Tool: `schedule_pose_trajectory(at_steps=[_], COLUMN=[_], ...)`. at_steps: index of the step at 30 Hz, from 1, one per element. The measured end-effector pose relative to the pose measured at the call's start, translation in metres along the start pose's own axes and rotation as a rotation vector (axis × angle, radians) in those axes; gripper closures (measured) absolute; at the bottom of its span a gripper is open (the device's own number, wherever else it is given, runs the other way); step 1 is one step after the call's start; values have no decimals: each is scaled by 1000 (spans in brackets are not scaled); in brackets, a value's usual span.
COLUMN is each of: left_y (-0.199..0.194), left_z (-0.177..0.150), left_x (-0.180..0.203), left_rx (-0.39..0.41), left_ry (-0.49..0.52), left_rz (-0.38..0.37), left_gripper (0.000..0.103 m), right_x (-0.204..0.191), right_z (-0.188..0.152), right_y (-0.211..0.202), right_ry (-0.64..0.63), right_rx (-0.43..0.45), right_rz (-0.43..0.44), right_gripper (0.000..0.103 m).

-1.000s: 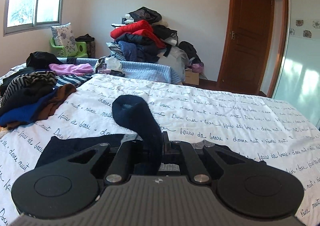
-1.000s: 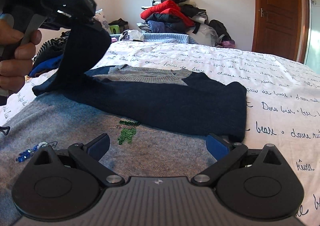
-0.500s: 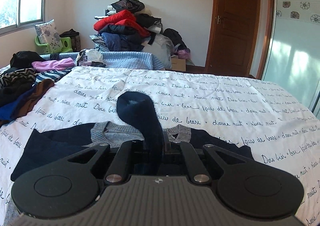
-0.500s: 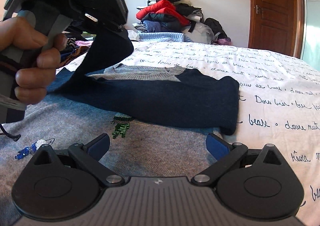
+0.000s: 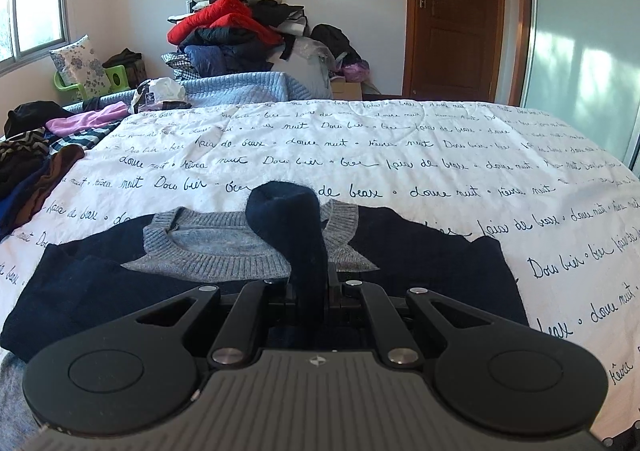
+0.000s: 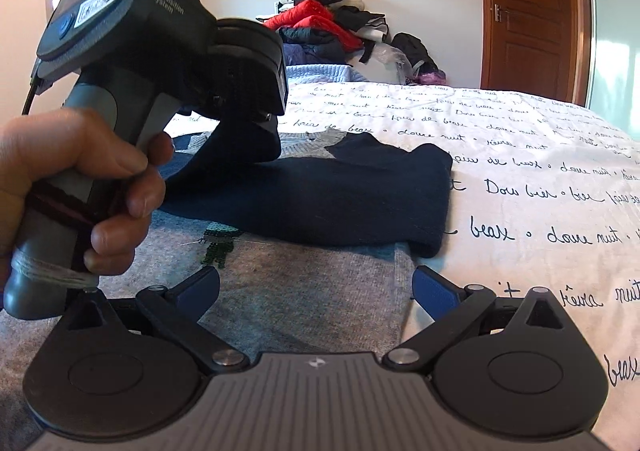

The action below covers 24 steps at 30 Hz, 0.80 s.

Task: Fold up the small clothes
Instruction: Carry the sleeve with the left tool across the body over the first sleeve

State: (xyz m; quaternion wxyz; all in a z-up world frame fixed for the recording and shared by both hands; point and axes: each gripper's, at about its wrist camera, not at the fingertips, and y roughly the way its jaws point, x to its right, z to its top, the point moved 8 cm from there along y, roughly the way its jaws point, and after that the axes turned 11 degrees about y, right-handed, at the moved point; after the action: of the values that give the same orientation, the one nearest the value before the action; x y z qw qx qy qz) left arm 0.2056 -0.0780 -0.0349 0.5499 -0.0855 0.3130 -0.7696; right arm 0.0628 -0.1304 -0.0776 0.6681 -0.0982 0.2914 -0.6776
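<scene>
A small grey and navy sweater (image 5: 420, 263) lies flat on the bed, its grey collar (image 5: 224, 235) facing away from me. My left gripper (image 5: 314, 283) is shut on the navy sleeve (image 5: 296, 219), which stands up in a loop over the sweater's chest. From the right wrist view that same left gripper (image 6: 256, 119), held by a hand (image 6: 80, 187), hangs over the sweater's (image 6: 344, 195) left part with the sleeve draped from it. My right gripper (image 6: 316, 287) is open above the grey hem (image 6: 296, 291), nothing between its blue pads (image 6: 434, 289).
The white bedspread (image 5: 440, 155) with black script stretches to the right and far side. Folded and loose clothes (image 5: 28, 167) sit at the bed's left edge. A heap of clothes (image 5: 236, 31) rises behind the bed, and a wooden door (image 5: 456, 15) stands at the back right.
My left gripper carried the navy sleeve rightward and lower, across the sweater's chest. In the right wrist view the hand and gripper came closer and fill the left side. The right gripper stayed put.
</scene>
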Motion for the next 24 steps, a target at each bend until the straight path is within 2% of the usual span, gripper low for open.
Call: schedule_pose_trajectory(at_steps=[18,24], left_y=[6,10], left_z=[-1,-6], left_x=[20,26], left_rx=[-11,-36], left_ry=[37,60], left_rz=[-18,-32], left_gripper=[94,88], right_x=[14,16], right_z=[-2,-3], right_y=[-6,-8], right_ry=[45,50], right_rx=[-2,-4], right_rz=[-20,-33], right_gripper=[0,0])
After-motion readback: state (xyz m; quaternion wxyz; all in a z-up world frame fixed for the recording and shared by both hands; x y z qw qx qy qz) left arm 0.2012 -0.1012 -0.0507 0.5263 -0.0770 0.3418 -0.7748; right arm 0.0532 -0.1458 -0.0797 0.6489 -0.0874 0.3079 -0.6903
